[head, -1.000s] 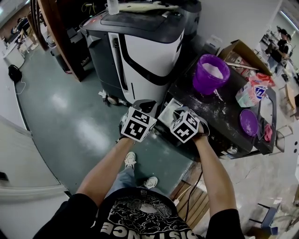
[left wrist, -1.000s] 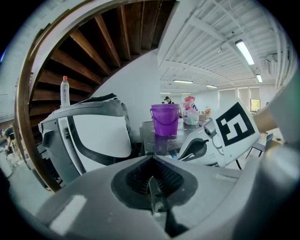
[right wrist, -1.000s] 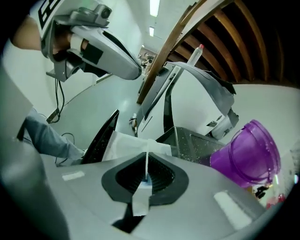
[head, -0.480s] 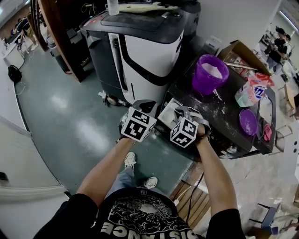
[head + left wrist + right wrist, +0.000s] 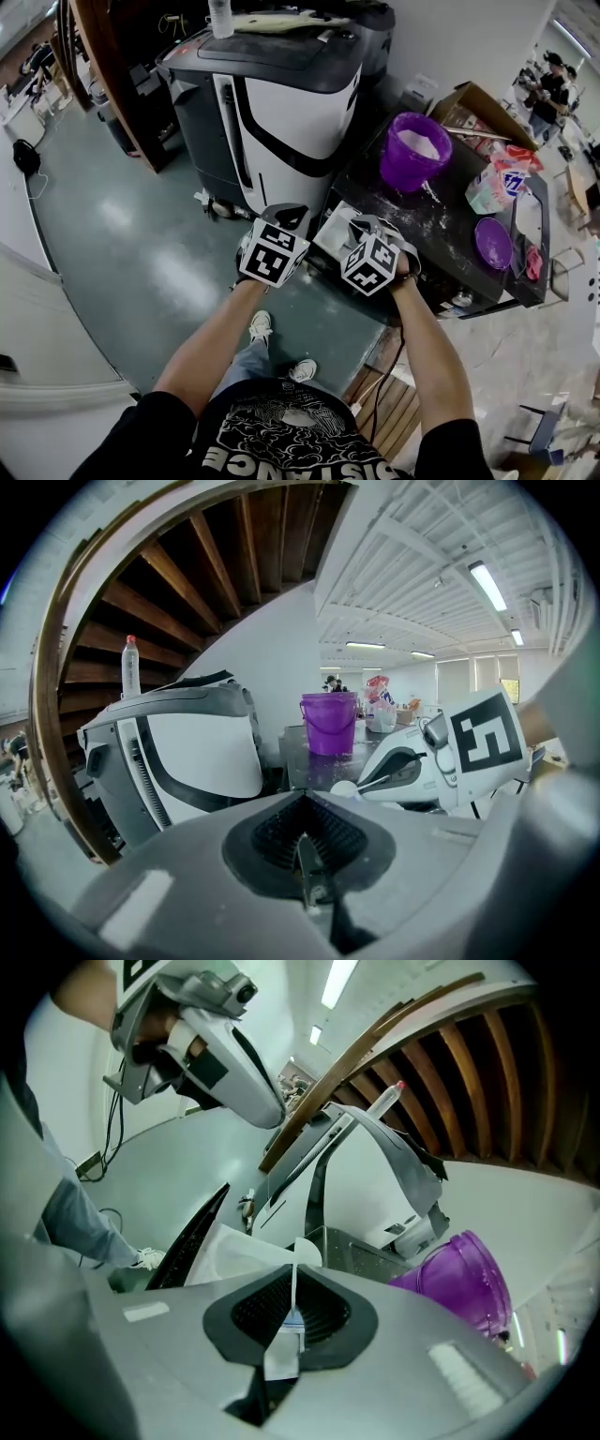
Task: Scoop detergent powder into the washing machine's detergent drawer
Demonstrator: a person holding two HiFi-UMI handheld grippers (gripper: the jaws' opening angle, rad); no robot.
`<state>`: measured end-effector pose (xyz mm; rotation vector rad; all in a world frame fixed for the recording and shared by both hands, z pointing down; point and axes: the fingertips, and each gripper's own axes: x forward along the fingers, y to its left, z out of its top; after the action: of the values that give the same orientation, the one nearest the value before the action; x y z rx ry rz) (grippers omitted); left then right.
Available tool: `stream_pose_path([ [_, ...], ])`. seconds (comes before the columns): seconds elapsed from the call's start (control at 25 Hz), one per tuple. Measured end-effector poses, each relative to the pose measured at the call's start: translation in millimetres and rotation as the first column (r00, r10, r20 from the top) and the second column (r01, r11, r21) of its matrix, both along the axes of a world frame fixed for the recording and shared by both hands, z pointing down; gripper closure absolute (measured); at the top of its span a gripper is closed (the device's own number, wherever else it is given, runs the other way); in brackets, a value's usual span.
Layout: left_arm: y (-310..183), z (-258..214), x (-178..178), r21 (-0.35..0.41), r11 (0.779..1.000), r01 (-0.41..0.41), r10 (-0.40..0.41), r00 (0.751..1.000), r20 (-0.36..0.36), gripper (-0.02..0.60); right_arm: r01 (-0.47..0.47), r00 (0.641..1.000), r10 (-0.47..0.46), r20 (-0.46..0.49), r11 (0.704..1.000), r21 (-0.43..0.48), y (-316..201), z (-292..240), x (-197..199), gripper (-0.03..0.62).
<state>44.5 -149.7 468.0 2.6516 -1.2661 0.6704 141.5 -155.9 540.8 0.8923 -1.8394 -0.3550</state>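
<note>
My right gripper [image 5: 362,228] [image 5: 292,1321] is shut on the thin handle of a white scoop [image 5: 306,1254] [image 5: 345,787], whose bowl hangs just above the open white detergent drawer [image 5: 335,228] [image 5: 230,1246]. I cannot tell whether powder lies in the bowl. My left gripper [image 5: 287,217] [image 5: 305,860] is shut on nothing, level with the right one and to its left. A purple bucket [image 5: 416,150] [image 5: 328,722] [image 5: 464,1279] holding white powder stands on the dark, powder-dusted machine top [image 5: 441,225] behind the drawer.
A big grey and white machine [image 5: 281,94] with a bottle [image 5: 219,16] on top stands left of the drawer. A detergent bag [image 5: 497,181], a purple lid [image 5: 494,244] and a cardboard box [image 5: 483,105] are at the right. Green floor [image 5: 141,234] lies below.
My right gripper has tilted and drawn slightly left and nearer, its marker cube turning. The left gripper has stayed where it was. The view has shifted a little.
</note>
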Motion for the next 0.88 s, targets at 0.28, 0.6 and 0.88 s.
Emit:
stream_pose_path([
  [0.28, -7, -13, 19, 0.009, 0.998, -0.058, 0.058, 0.998, -0.015, 0.58, -0.158, 0.965, 0.164, 0.204, 0.986, -0.042, -2, -30, 16, 0.556],
  [0.6, -19, -34, 44, 0.021, 0.992, -0.127, 0.128, 0.991, -0.048, 0.58, -0.329, 0.859, 0.331, 0.39, 0.941, -0.073, -2, -67, 45, 0.556],
  [0.88, -30, -53, 73, 0.039, 0.979, -0.2, 0.203, 0.976, -0.076, 0.58, -0.469, 0.743, 0.437, 0.507, 0.88, -0.073, 1, -96, 80, 0.556],
])
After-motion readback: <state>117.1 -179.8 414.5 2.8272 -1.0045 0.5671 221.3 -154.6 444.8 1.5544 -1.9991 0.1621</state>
